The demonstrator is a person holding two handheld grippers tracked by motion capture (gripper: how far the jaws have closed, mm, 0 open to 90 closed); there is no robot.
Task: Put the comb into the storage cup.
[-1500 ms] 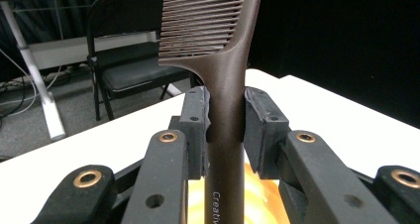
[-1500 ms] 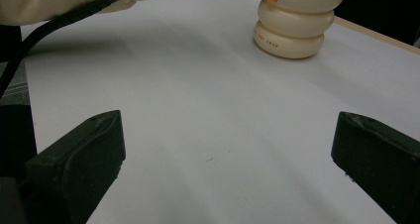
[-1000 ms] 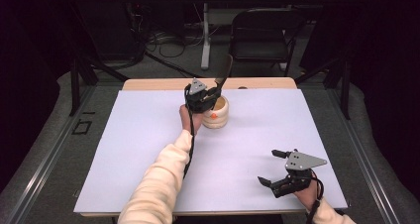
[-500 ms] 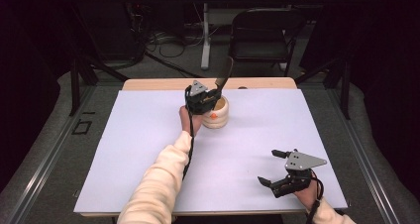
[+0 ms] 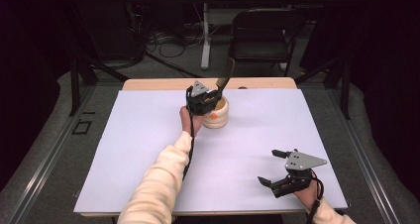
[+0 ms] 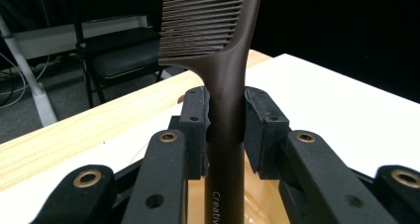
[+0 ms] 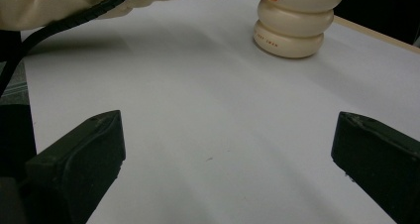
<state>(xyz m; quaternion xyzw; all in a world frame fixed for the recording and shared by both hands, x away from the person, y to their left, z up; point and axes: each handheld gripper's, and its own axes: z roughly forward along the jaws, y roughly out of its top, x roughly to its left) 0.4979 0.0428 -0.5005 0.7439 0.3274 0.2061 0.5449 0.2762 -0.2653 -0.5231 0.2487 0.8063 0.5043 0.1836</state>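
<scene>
Comb (image 6: 218, 75) stands nearly upright, its handle clamped by the left gripper (image 5: 204, 101) directly over the cream holder (image 5: 217, 116), teeth upward; off right, the right gripper (image 5: 282, 170) rests agape, empty, well apart.

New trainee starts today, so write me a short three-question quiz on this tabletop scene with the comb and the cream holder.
1. True or false: the left gripper is shut on the handle of the dark brown comb.
2. Which way does the comb stand? A) flat on the white sheet B) upright, teeth end up, above the cream ribbed holder C) across the right gripper's jaws
3. How do the jaws of the right gripper stand, and what lies between them?

Key
1. True: both pads press on the handle.
2. B
3. Wide open, near the front right corner; only the bare white sheet lies between them.
</scene>
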